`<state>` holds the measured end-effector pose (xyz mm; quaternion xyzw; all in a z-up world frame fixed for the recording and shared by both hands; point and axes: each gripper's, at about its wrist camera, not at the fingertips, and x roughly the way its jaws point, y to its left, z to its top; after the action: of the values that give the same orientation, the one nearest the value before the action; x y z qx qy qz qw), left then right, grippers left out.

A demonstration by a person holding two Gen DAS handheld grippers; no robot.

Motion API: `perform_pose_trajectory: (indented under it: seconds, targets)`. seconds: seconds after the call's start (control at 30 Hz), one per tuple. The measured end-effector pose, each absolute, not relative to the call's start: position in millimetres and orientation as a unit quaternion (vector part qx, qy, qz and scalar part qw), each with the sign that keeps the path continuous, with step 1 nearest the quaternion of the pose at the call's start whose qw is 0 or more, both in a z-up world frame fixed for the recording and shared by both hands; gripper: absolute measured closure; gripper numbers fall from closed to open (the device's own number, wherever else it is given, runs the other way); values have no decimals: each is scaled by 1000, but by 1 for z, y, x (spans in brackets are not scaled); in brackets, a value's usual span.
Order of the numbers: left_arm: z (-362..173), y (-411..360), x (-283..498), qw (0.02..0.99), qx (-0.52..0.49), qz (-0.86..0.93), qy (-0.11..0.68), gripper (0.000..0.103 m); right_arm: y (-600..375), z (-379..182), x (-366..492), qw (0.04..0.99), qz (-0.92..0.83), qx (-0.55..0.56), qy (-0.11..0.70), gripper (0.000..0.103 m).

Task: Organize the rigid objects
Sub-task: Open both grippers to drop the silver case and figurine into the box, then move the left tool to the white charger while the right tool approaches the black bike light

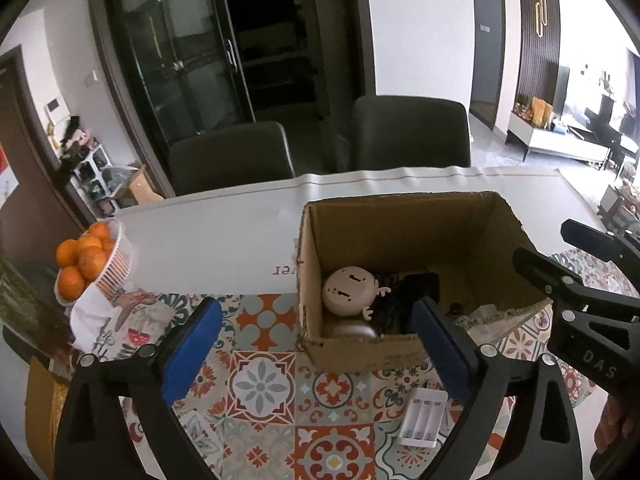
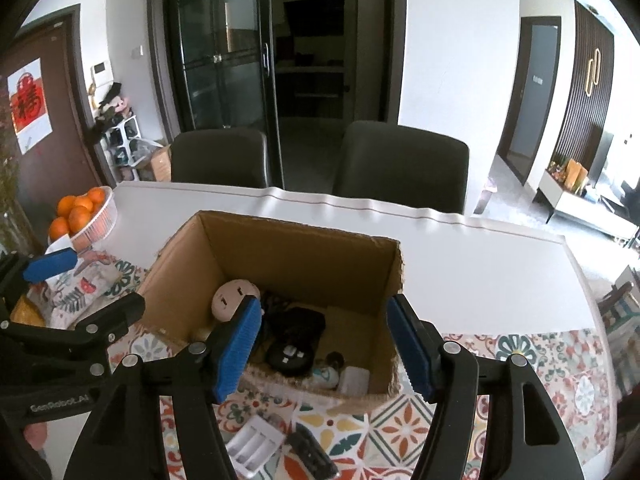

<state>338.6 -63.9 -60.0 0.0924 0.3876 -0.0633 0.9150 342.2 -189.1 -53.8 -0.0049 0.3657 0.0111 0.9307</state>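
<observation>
The white battery charger lies flat on the patterned cloth of the desk, just in front of the cardboard box; a dark oblong thing, maybe a remote, lies beside it. The left claw is spread wide and empty; the right claw stands apart with nothing between its pads. The charger looks light, stiff, smooth plastic: pinch it across its narrow sides.

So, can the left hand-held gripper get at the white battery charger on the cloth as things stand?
Probably yes. The left hand-held gripper is open and empty, and the battery charger lies bare on the patterned cloth just below its right finger, outside the box. Nothing covers it.
</observation>
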Motion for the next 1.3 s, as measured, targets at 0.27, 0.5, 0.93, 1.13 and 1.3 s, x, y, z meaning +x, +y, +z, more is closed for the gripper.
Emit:
perform_pose_trajectory:
  seconds: [0.27, 0.5, 0.93, 1.13, 1.3]
  targets:
    - [-55, -63, 306, 927, 95, -46, 359, 3, -189, -51, 307, 937, 4, -9, 350, 31]
    - [-52, -68, 271, 946, 95, -44, 308, 0, -197, -59, 284, 935, 15, 4, 353, 26]
    - [-90, -72, 240, 943, 73, -39, 322, 0, -200, -95, 259, 931, 37, -12, 363, 26]
    - [-122, -75, 236, 930, 59, -43, 361, 1, -199, -121, 254, 922, 47, -25, 383, 26]
    - [-146, -80, 233, 919, 57, -52, 387, 2, -202, -143, 252, 916, 58, -27, 397, 26]
